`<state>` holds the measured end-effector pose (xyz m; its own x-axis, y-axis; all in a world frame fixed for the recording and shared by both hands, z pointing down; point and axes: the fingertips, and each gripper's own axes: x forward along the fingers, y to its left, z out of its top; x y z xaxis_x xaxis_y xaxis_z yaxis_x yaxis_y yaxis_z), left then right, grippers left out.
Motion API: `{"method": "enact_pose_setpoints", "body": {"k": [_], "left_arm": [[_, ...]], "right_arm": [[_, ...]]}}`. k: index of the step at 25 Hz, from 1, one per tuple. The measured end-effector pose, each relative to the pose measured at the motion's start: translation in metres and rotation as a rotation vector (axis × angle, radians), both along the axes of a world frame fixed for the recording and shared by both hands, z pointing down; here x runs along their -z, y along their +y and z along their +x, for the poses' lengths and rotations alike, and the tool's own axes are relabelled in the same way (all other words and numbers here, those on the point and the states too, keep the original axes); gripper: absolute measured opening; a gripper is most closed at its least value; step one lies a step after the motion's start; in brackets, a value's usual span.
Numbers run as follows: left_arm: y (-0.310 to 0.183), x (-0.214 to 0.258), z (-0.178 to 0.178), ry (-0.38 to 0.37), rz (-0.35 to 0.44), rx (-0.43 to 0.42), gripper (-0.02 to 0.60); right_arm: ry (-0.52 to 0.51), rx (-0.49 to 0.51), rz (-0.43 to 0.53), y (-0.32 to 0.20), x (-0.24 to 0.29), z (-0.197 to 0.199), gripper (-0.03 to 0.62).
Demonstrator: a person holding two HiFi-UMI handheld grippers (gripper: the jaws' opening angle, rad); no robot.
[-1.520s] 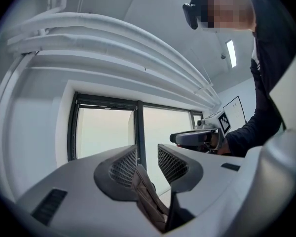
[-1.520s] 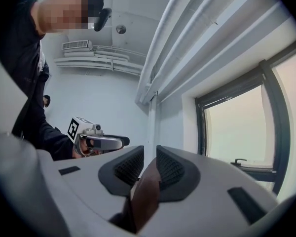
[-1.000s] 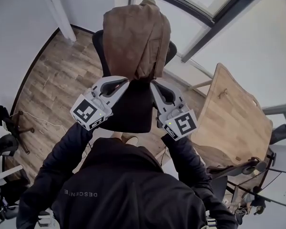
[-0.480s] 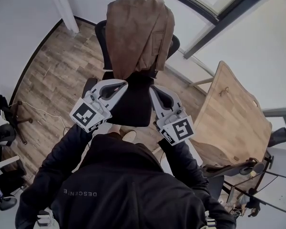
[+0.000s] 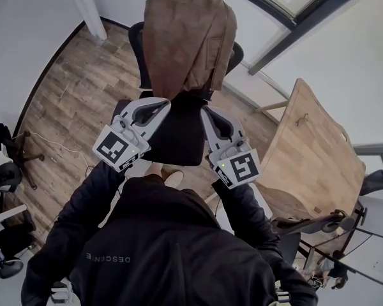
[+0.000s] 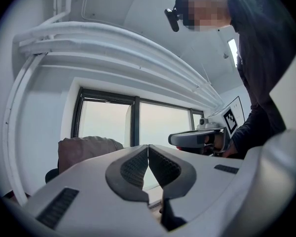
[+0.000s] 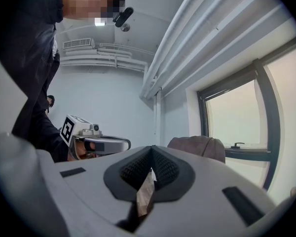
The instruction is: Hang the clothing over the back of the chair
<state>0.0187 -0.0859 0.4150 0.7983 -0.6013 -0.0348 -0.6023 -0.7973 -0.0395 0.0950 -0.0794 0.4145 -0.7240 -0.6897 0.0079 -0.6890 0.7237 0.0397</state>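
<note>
Over the chair's (image 5: pixel 172 132) top edge, clothing (image 5: pixel 188 40) hangs unheld; left tool (image 5: pixel 165 102) and right tool (image 5: pixel 206 111) both closed, empty. Risk: an uneven drape may slip off.

I see brown clothing (image 5: pixel 188 40) and a black chair (image 5: pixel 175 136). The floor (image 5: pixel 83 88) is brown wood with long stripes. The table (image 5: pixel 313 164) is pale yellow wood. My left hand-held gripper (image 5: pixel 166 102) and right hand-held gripper (image 5: pixel 205 111) are light grey, each with a black-and-white square pattern. Their pads (image 6: pixel 135 168) are dark grey with tiny bumps. My sleeves (image 5: pixel 83 203) are black. The wall (image 5: pixel 25 37) is white.
</note>
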Motion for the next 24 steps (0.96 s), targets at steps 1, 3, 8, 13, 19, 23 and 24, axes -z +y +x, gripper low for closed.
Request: {"method": "enact_pose_setpoints", "body": {"k": [1,3,8,13,19,23,24], "left_arm": [[-0.001,0.001,-0.001,-0.002,0.002,0.002,0.018],[-0.001,0.001,-0.002,-0.005,0.002,0.006,0.018],[-0.002,0.002,-0.006,0.027,-0.020,0.013,0.018],[0.000,0.000,-0.005,0.012,-0.021,0.008,0.018],[0.002,-0.002,-0.004,0.022,-0.029,0.007,0.018],[0.005,-0.005,0.000,0.016,-0.033,-0.006,0.018],[0.006,-0.005,0.001,0.014,-0.033,-0.010,0.018]], "right_arm": [[0.001,0.001,0.000,0.000,0.001,-0.001,-0.011],[0.003,0.005,0.002,0.000,0.000,-0.002,-0.011],[-0.001,0.009,0.000,0.001,-0.002,-0.005,-0.009],[-0.006,0.011,-0.006,0.003,-0.003,-0.008,-0.011],[-0.012,0.012,-0.016,0.006,-0.007,-0.010,-0.009],[-0.008,0.016,-0.022,0.007,-0.010,-0.009,-0.009],[-0.006,0.017,-0.024,0.007,-0.010,-0.009,-0.009]]}}
